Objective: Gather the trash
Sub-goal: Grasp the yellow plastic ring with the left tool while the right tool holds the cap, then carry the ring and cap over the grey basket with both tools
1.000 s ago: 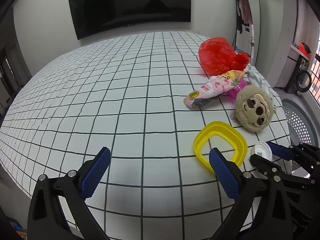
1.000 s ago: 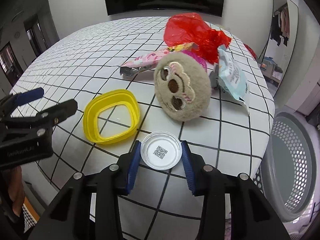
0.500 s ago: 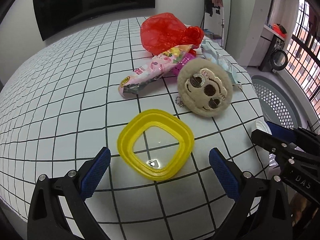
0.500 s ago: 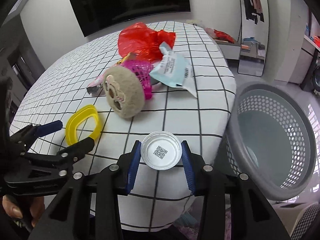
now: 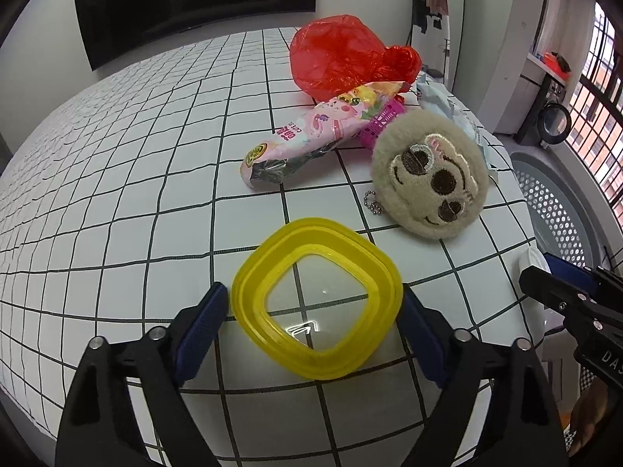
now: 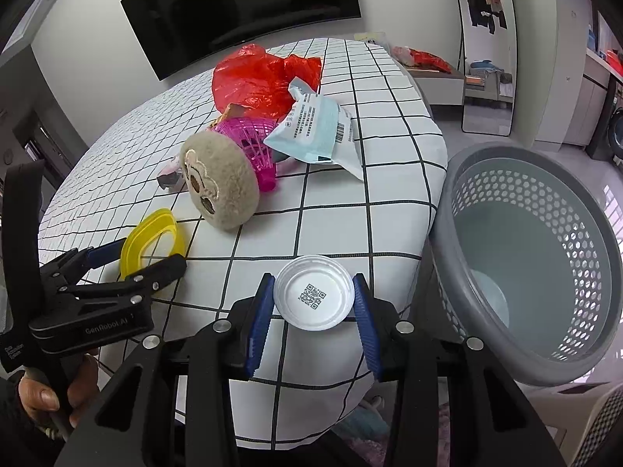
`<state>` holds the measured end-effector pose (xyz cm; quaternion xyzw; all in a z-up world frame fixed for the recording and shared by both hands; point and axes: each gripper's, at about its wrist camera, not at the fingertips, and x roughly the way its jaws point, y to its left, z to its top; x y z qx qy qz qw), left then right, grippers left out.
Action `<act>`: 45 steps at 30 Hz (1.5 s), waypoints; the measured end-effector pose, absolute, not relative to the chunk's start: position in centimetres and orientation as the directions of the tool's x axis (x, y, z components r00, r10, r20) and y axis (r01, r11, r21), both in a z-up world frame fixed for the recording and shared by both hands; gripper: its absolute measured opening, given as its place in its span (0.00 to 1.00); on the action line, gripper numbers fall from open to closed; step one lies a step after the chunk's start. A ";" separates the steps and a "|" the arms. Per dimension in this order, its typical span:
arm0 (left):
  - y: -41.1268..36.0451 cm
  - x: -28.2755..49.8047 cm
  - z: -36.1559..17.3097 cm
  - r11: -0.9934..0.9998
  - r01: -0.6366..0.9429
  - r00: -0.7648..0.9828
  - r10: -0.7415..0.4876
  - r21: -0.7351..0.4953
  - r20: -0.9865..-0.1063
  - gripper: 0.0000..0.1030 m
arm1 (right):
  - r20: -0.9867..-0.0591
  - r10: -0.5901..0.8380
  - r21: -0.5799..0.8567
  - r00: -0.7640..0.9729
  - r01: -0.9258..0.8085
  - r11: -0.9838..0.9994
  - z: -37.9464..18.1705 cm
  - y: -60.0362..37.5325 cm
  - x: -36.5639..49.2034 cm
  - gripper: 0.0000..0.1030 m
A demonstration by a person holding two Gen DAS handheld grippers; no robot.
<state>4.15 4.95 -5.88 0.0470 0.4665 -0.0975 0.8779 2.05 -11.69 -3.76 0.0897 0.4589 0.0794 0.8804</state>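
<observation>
Yellow lid [image 5: 317, 297] lay flat between left claw [image 5: 311, 319] pads, jaws closing. Right claw [image 6: 313, 307] gripped white cap [image 6: 313, 296], basket [image 6: 545, 257] just to its right.

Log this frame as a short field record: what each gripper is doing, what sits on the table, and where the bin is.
surface: table with a white grid-pattern cloth
left gripper: jaws closing around the yellow ring lid, which lies flat on the cloth
right gripper: shut on the white round lid with a printed code, held near the table edge
bin: grey perforated basket on the floor beside the table
other items: plush face toy, pink snack wrapper, red plastic bag, magenta mesh basket, pale blue packet
</observation>
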 end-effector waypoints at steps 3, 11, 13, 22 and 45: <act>5.1 4.2 -5.7 0.975 0.222 0.545 -0.146 -0.026 -0.826 0.72 | -0.793 0.224 0.236 0.566 -0.054 0.970 -3.8 -11.9 2.1 0.38; 4.6 2.8 -3.7 0.975 0.220 0.605 -0.128 0.010 -0.786 0.72 | -0.779 0.223 0.241 0.586 -0.048 0.969 -3.2 -12.3 1.6 0.38; 4.2 2.4 -2.8 0.973 0.229 0.626 -0.134 0.016 -0.768 0.72 | -0.773 0.222 0.246 0.595 -0.042 0.968 -2.9 -12.7 1.3 0.38; -0.2 2.3 1.6 0.942 0.334 0.684 -0.236 0.010 -0.690 0.72 | -0.739 0.164 0.255 0.653 0.045 0.966 -1.7 -17.1 -0.2 0.38; -21.1 4.6 -2.4 0.795 0.606 0.529 -0.365 0.040 -0.766 0.72 | -0.761 -0.018 0.275 0.649 0.346 0.897 -4.8 -33.6 -2.8 0.38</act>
